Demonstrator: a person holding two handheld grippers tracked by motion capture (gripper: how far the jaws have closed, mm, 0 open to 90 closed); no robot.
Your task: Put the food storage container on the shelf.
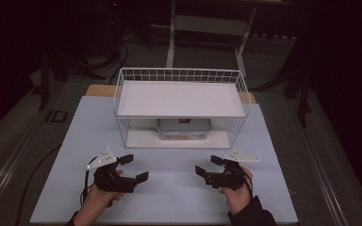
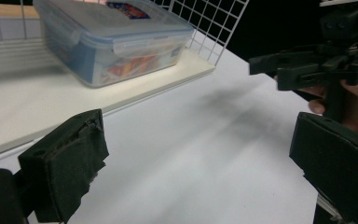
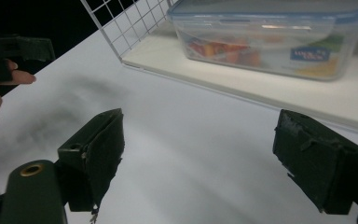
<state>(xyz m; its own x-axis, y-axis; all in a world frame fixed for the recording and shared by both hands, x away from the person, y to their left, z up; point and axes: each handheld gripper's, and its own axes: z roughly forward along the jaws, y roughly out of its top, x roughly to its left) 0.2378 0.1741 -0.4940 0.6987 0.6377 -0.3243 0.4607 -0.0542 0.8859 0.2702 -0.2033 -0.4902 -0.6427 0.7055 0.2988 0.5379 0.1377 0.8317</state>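
One clear plastic box with a blue snap-on lid sat on the bottom board of a white wire rack, ahead of both grippers and well apart from them. It was tucked under the rack's flat white upper shelf, so a gripper would likely have to go in low from the open front to reach it. Something colourful lay inside the box, but it was too blurry to tell what. The left gripper was on the near left of the pale tabletop, with its jaws spread wide and nothing between them. The right gripper was on the near right, and its jaws were spread wide and empty too. Each one tilted inward, toward the other and toward the box, maybe so both could close on the box from two sides. In the left gripper view the box was ahead and to the left. In the right gripper view the box was ahead and to the right. There were two grippers, two hands, one rack with two levels, and one box.
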